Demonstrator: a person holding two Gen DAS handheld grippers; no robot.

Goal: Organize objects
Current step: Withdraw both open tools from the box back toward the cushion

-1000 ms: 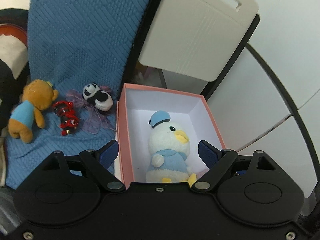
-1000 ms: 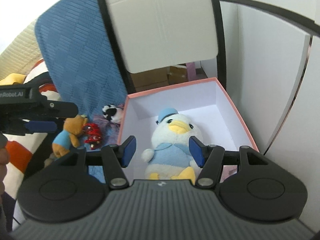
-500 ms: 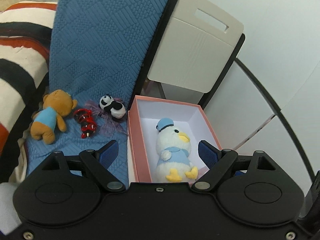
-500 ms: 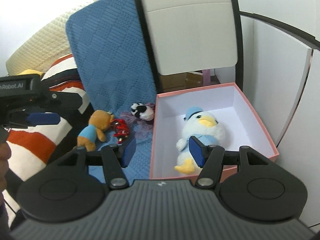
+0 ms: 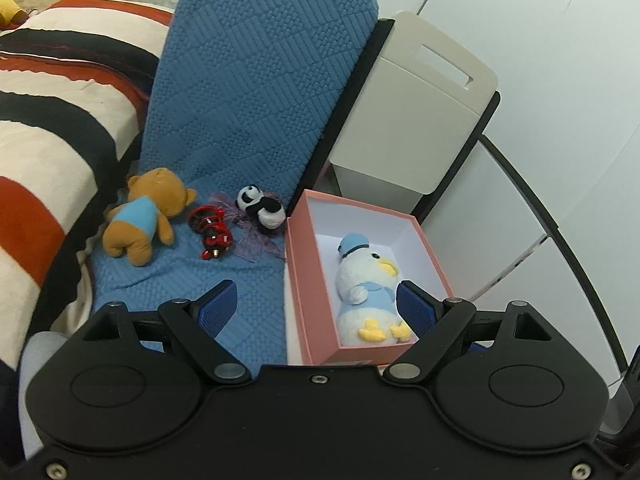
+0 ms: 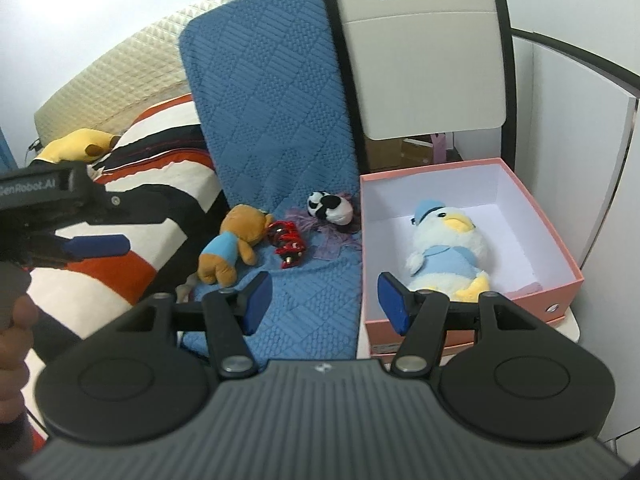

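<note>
A white duck plush (image 5: 366, 280) (image 6: 446, 250) in blue lies inside an open pink box (image 5: 298, 276) (image 6: 560, 256). On the blue quilted mat (image 5: 256, 100) (image 6: 272, 120) to the left lie a brown bear (image 5: 144, 216) (image 6: 230, 246), a red coiled trinket (image 5: 211, 226) (image 6: 287, 244) and a small panda (image 5: 260, 210) (image 6: 330, 208) on purple mesh. My left gripper (image 5: 316, 306) is open and empty, held back above the box's near left edge. My right gripper (image 6: 324, 298) is open and empty, above the mat beside the box. The left gripper also shows in the right wrist view (image 6: 96, 246) at far left.
A beige chair back (image 5: 412, 116) (image 6: 424, 60) stands behind the box. A striped orange, black and cream blanket (image 5: 48, 120) (image 6: 168, 160) covers the bed at left. White cabinet panels (image 5: 540, 160) rise to the right. A yellow plush (image 6: 80, 148) lies on the bed.
Both grippers have pulled back and up from the box, so the duck looks smaller and more of the mat and bed shows. The duck stays in the box.
</note>
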